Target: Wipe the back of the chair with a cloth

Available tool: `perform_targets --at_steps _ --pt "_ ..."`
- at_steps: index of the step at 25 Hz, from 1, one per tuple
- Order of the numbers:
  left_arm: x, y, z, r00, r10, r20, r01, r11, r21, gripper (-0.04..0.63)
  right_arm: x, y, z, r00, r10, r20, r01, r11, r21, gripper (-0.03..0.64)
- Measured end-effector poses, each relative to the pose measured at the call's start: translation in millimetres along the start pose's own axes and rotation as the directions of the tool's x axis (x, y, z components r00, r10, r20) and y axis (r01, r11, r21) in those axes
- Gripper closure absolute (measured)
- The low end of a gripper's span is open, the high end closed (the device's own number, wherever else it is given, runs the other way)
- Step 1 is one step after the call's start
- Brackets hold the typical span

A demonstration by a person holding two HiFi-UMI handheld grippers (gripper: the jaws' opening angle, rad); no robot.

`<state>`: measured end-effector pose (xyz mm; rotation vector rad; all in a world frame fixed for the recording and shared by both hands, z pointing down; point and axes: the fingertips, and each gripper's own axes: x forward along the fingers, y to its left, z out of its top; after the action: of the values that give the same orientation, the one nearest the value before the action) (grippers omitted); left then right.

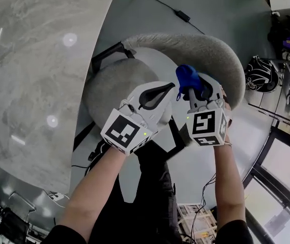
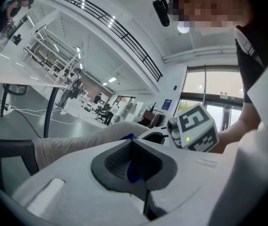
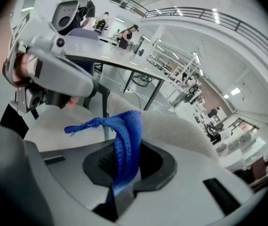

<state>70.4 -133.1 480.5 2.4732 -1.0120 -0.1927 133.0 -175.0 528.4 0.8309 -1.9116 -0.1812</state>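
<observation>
The chair has a curved grey fabric back point(image 1: 201, 50) and a round grey seat point(image 1: 112, 88). My right gripper point(image 1: 195, 91) is shut on a blue cloth point(image 1: 188, 77), held just in front of the inner side of the back, near its top. In the right gripper view the cloth point(image 3: 124, 140) stands up from between the jaws, with the chair back point(image 3: 181, 131) behind it. My left gripper point(image 1: 170, 88) hovers over the seat, just left of the right one. Its jaws are shut with nothing between them point(image 2: 133, 142).
A large marbled tabletop point(image 1: 28, 75) fills the left side. A black helmet point(image 1: 261, 74) lies on a shelf to the right of the chair. A cable point(image 1: 180, 14) runs on the floor beyond it. Window frames point(image 1: 277, 172) stand at lower right.
</observation>
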Motion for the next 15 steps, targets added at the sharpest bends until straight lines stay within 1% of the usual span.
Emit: perform_targets --at_steps 2,4,5,6,7,8,9,10,11,12,13,15 --pt "-0.2 -7.4 10.5 1.0 -0.008 0.002 0.008 1.0 0.006 0.588 -20.0 -19.4 10.4 1.0 -0.027 0.013 0.026 0.998 0.058 0.552" --pt "0.1 -13.8 19.3 1.0 -0.017 0.006 0.017 1.0 0.013 0.588 -39.1 -42.4 18.9 0.997 -0.076 0.02 0.073 0.992 0.104 0.552" --pt "0.3 -16.5 23.2 1.0 -0.022 0.009 0.022 1.0 0.017 0.588 -48.9 -56.5 22.8 0.993 -0.117 0.022 0.113 0.986 0.122 0.552" --pt "0.4 -18.7 26.7 1.0 -0.026 0.011 0.025 0.999 0.024 0.588 -59.2 -72.5 26.8 0.984 -0.174 0.023 0.17 0.977 0.131 0.552" --pt "0.3 -20.2 29.3 1.0 -0.029 0.01 0.028 0.999 0.029 0.588 -69.4 -89.1 30.7 0.968 -0.249 0.023 0.245 0.962 0.121 0.552" --pt "0.0 -20.8 31.0 1.0 -0.029 0.009 0.029 0.999 0.029 0.588 -78.5 -104.6 34.1 0.942 -0.334 0.022 0.331 0.939 0.092 0.552" --pt "-0.4 -20.3 32.1 1.0 -0.028 0.01 0.028 0.999 0.025 0.588 -84.5 -117.1 36.5 0.908 -0.418 0.021 0.416 0.908 0.047 0.552" --pt "-0.8 -18.5 32.3 1.0 -0.025 0.011 0.025 0.999 0.021 0.588 -85.3 -125.0 37.4 0.874 -0.486 0.019 0.486 0.874 -0.005 0.552" --pt "-1.4 -15.5 30.9 1.0 -0.022 0.01 0.022 1.0 0.02 0.588 -80.0 -128.2 37.0 0.846 -0.533 0.013 0.533 0.844 -0.058 0.552" --pt "-2.2 -11.6 28.1 1.0 -0.02 0.008 0.019 0.999 0.025 0.588 -69.4 -127.0 36.0 0.83 -0.558 0.003 0.555 0.825 -0.106 0.552" --pt "-3.1 -7.3 24.4 1.0 -0.017 0.003 0.017 0.999 0.032 0.588 -55.2 -122.4 35.1 0.825 -0.565 -0.007 0.559 0.817 -0.142 0.552" --pt "-5.1 2.1 16.2 1.0 -0.008 -0.003 0.008 0.999 0.036 0.588 -23.5 -107.9 34.2 0.837 -0.547 -0.02 0.535 0.826 -0.175 0.552"
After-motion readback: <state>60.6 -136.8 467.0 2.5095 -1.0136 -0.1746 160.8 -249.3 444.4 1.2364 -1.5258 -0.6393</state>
